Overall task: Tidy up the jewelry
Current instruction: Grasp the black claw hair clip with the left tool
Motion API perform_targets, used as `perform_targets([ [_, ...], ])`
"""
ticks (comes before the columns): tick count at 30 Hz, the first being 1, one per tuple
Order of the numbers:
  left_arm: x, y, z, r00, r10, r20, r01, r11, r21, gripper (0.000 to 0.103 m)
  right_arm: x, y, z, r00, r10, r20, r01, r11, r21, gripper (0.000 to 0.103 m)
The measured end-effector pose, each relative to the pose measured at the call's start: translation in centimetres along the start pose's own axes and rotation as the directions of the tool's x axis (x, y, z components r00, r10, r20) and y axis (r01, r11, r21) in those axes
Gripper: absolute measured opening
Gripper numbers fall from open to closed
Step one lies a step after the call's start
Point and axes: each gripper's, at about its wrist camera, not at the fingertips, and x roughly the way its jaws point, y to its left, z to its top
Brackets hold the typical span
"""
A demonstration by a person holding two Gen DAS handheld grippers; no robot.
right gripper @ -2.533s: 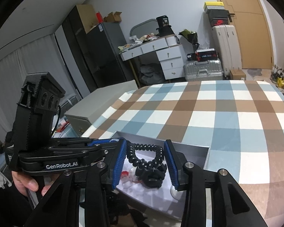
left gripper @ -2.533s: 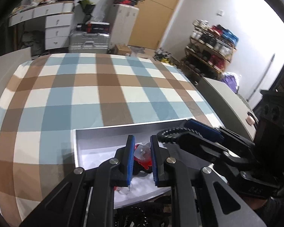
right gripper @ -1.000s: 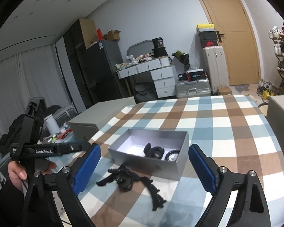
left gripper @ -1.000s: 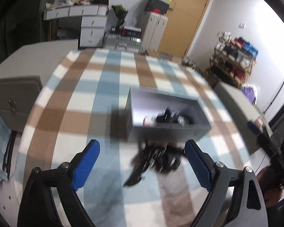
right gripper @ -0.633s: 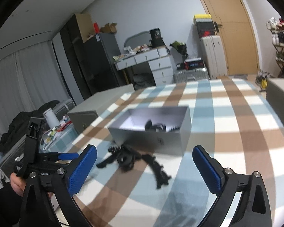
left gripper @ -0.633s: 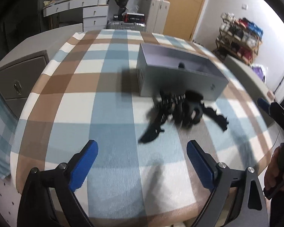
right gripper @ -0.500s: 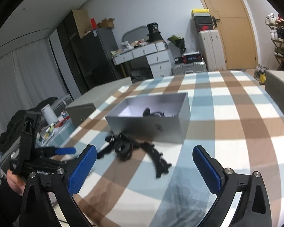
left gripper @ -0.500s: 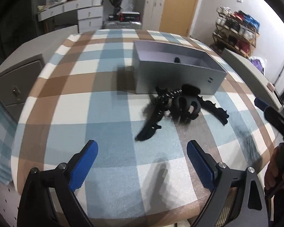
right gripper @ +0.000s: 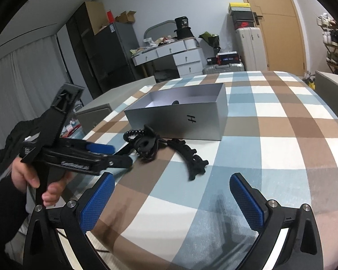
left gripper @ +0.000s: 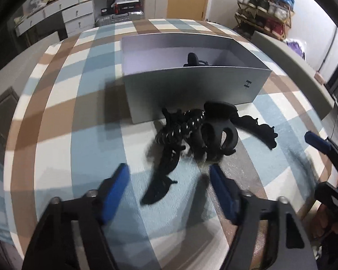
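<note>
Black hair clips (left gripper: 205, 132) tangled in a pile at centre of left view, on checked tabletop (left gripper: 56, 103), just before grey box (left gripper: 191, 85). Probably light, stiff plastic, easy to snag; best taken at long clip (left gripper: 162, 175) lying apart. Left gripper (left gripper: 169, 186) half open, holding nothing, just around long clip's tip. Right gripper (right gripper: 169, 198) wide open, empty, at bottom of right view.
</note>
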Motion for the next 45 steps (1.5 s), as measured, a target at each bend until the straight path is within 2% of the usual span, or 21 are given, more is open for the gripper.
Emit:
perform_targets([
  [1, -0.1, -0.1, 0.1, 1.000, -0.015, -0.005, 0.015, 1.000, 0.007, 0.049, 0.0, -0.2, 0.0, 1.000, 0.001, 0.000, -0.001, 1.000, 0.006, 0.103],
  [3, -0.1, 0.0, 0.3, 0.999, -0.034, -0.015, 0.034, 0.999, 0.010, 0.029, 0.0, -0.4, 0.0, 1.000, 0.003, 0.002, -0.003, 1.000, 0.016, 0.103],
  [6, 0.0, -0.2, 0.5, 0.999, -0.036, -0.033, 0.036, 0.999, 0.022, 0.015, 0.2, -0.7, -0.1, 1.000, 0.002, -0.002, -0.002, 1.000, 0.026, 0.103],
  [12, -1.2, -2.2, 1.0, 1.000, -0.014, -0.025, 0.017, 0.991, 0.134, 0.013, 0.3, -0.9, -0.2, 1.000, 0.006, -0.008, -0.006, 0.999, 0.034, 0.103],
  [13, -1.3, -2.2, 1.2, 0.999, -0.020, -0.041, 0.026, 0.990, 0.141, 0.013, 0.3, -0.9, -0.2, 1.000, 0.005, -0.007, -0.005, 0.999, 0.034, 0.103],
  [19, -2.7, -2.2, 1.8, 0.991, -0.121, -0.063, 0.127, 0.987, 0.099, 0.012, -0.3, -1.1, -0.1, 1.000, 0.000, 0.006, 0.000, 0.999, 0.044, 0.103],
  [22, -3.1, -2.5, 1.7, 0.988, -0.135, -0.073, 0.141, 0.986, 0.090, 0.009, -0.5, -1.1, 0.0, 1.000, -0.002, 0.009, 0.002, 0.999, 0.040, 0.103],
  [23, -3.1, -2.6, 1.6, 0.988, -0.131, -0.077, 0.138, 0.986, 0.094, 0.000, -0.6, -1.2, 0.1, 1.000, 0.000, 0.009, 0.000, 0.999, 0.041, 0.103],
  [27, -3.1, -2.8, 0.9, 0.983, -0.160, -0.091, 0.168, 0.983, 0.079, 0.000, -0.8, -1.2, 0.2, 1.000, 0.001, 0.015, -0.002, 0.999, 0.043, 0.103],
  [33, -2.8, -3.1, -0.1, 0.995, -0.076, -0.060, 0.082, 0.990, 0.117, 0.001, -0.8, -1.1, 0.4, 1.000, 0.001, 0.013, -0.002, 0.999, 0.034, 0.103],
  [34, -2.4, -3.2, -0.2, 0.995, -0.071, -0.065, 0.078, 0.989, 0.123, 0.003, -0.7, -1.0, 0.4, 1.000, 0.003, 0.012, -0.003, 0.999, 0.033, 0.103],
  [38, -1.2, -3.6, -0.5, 0.996, -0.039, -0.076, 0.051, 0.986, 0.161, 0.025, -0.7, -0.7, 0.4, 1.000, 0.003, 0.010, -0.003, 1.000, 0.029, 0.103],
  [42, -0.3, -4.0, -0.5, 0.997, -0.012, -0.083, 0.028, 0.980, 0.199, 0.028, -0.5, -0.6, 0.2, 1.000, 0.001, 0.000, -0.001, 1.000, 0.025, 0.103],
  [45, -0.1, -3.8, -0.3, 0.997, -0.034, -0.073, 0.048, 0.978, 0.201, 0.028, -0.4, -0.7, 0.2, 1.000, -0.001, -0.002, 0.001, 1.000, 0.029, 0.103],
])
